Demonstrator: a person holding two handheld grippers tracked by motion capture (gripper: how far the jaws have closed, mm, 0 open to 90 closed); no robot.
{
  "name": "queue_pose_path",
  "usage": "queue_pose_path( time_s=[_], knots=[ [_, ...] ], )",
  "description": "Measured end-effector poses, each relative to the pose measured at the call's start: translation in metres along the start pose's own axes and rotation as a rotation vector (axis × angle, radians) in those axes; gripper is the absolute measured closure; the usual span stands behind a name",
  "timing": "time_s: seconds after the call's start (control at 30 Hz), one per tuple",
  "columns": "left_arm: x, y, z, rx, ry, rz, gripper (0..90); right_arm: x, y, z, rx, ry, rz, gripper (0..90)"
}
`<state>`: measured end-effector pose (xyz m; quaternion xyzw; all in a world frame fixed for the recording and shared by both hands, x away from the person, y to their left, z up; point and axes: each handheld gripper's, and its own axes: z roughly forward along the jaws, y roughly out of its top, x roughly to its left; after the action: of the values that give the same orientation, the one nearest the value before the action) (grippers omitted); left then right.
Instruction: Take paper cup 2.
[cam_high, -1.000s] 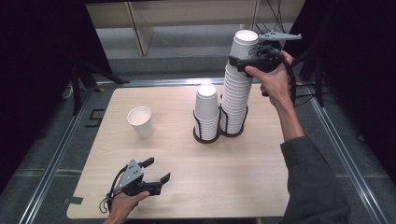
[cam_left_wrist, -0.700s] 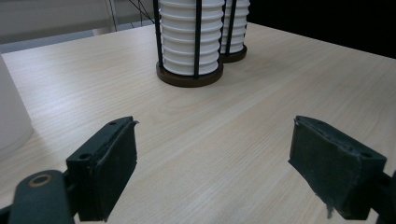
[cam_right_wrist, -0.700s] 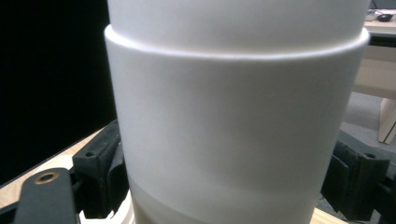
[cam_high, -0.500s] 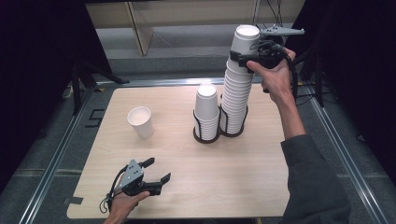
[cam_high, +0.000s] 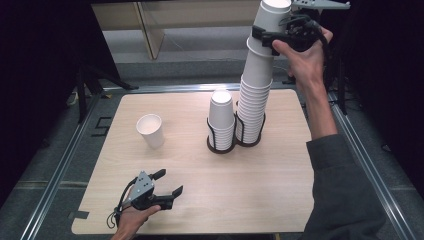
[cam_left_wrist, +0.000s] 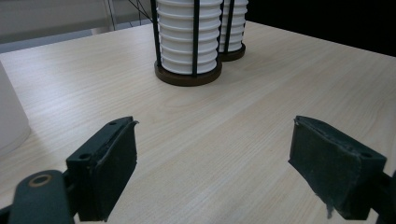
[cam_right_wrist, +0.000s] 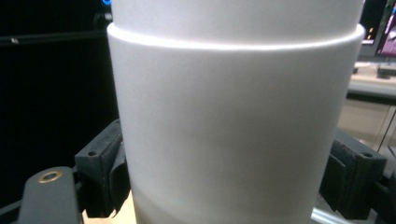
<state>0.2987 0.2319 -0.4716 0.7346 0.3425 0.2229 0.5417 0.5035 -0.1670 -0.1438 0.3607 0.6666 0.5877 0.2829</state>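
The right gripper (cam_high: 267, 37) is clamped on the top cup (cam_high: 270, 22) of the tall stack (cam_high: 252, 107), high above the far right part of the surface (cam_high: 280, 190). The left gripper (cam_high: 167, 184) rests released at the near left. If cups below stick to it, I think the stack may lean and fall from its holder (cam_high: 249, 141).

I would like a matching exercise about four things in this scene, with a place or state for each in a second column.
Things:
1. single cup
2. short stack
3. top cup of the tall stack
4. left gripper

Places or states:
A. clamped in the right gripper
B. low at the near edge of the table, jaws apart, nothing between them
C. in the left holder
D. alone on the table's left part

Pairs: 1-D, 2-C, 3-A, 4-B
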Motion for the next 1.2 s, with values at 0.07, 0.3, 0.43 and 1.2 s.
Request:
queue_pose_path(
  time_s=[0.07, 0.3, 0.43, 1.2],
  knots=[
    [0.000, 0.000, 0.000, 0.005, 0.003, 0.000, 14.4, 0.001, 0.008, -0.006, -0.018, -0.002, -0.013, 17.3],
    [0.000, 0.000, 0.000, -0.008, -0.003, -0.003, 14.4, 0.002, 0.017, -0.034, -0.041, -0.009, -0.031, 17.3],
    [0.000, 0.000, 0.000, -0.009, -0.004, -0.001, 14.4, 0.002, 0.010, -0.051, -0.008, -0.012, -0.029, 17.4],
    [0.003, 0.000, 0.000, 0.003, 0.017, -0.002, 14.4, 0.033, -0.113, -0.110, 0.100, 0.046, -0.047, 17.4]
  ],
)
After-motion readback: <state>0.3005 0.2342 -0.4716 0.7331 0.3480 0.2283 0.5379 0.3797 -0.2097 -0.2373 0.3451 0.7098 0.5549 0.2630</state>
